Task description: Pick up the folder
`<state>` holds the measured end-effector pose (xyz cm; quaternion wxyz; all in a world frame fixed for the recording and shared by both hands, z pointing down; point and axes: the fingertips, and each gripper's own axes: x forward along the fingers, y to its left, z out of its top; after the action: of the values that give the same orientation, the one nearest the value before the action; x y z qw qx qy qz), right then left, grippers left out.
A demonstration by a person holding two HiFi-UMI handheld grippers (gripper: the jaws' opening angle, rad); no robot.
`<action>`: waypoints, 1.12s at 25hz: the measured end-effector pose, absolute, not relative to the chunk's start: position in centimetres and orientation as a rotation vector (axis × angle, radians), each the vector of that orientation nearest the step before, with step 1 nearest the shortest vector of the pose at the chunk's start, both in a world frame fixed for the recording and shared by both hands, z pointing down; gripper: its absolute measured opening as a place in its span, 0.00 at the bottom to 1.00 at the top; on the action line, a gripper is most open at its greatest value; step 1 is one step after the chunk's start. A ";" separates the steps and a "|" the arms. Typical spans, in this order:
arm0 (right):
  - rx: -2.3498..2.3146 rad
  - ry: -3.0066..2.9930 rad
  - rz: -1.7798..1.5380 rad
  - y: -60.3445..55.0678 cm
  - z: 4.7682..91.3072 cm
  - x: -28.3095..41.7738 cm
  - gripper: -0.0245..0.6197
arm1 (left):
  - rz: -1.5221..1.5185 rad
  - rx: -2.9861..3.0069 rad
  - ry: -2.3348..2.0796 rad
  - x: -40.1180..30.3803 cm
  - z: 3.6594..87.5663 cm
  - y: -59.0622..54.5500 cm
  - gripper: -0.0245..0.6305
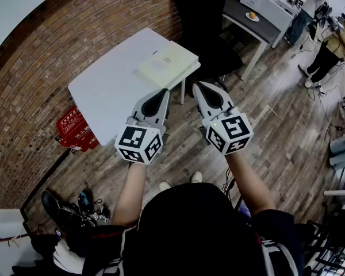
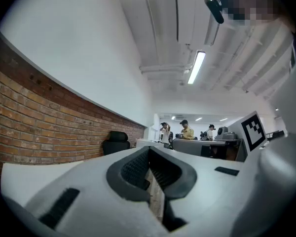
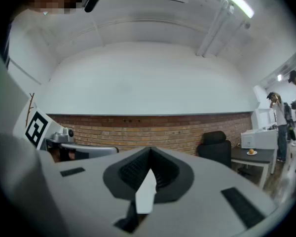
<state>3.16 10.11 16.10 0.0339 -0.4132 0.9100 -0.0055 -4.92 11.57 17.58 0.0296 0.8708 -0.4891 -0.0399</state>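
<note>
A pale cream folder (image 1: 168,64) lies flat on the far right part of a white table (image 1: 112,85), near its corner. In the head view my left gripper (image 1: 161,92) hangs in front of the table's near edge, short of the folder, its jaws shut with nothing between them. My right gripper (image 1: 199,88) is beside it to the right, over the wooden floor, also shut and empty. Both point level toward the table. The left gripper view shows its closed tips (image 2: 149,150). Closed tips (image 3: 149,151) also fill the right gripper view. The folder is hidden in both gripper views.
A brick wall (image 1: 57,56) runs behind the table. A black office chair (image 1: 210,33) stands past the folder's end. At right are a grey desk (image 1: 250,22) with a printer (image 1: 270,3) and people (image 1: 333,42). A red sign (image 1: 75,130) and shoes (image 1: 52,203) lie on the floor at left.
</note>
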 end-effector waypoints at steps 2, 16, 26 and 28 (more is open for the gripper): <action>-1.272 2.799 -0.030 9.8 16.2 3.3 0.08 | -0.126 2.688 -1.510 -4.8 17.5 11.4 0.07; -1.242 2.794 -0.065 8.9 16.5 4.5 0.08 | -0.106 2.669 -1.530 -3.6 18.2 10.4 0.07; -1.182 2.814 -0.108 6.8 17.5 6.7 0.08 | -0.078 2.634 -1.585 -1.1 19.2 8.8 0.07; -1.171 2.817 -0.113 6.3 17.7 7.5 0.08 | -0.071 2.625 -1.600 -0.5 19.4 8.3 0.07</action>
<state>7.45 6.26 17.70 0.0443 -0.3833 0.9218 -0.0371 -0.52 8.34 19.42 0.0332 0.8531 -0.5201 -0.0230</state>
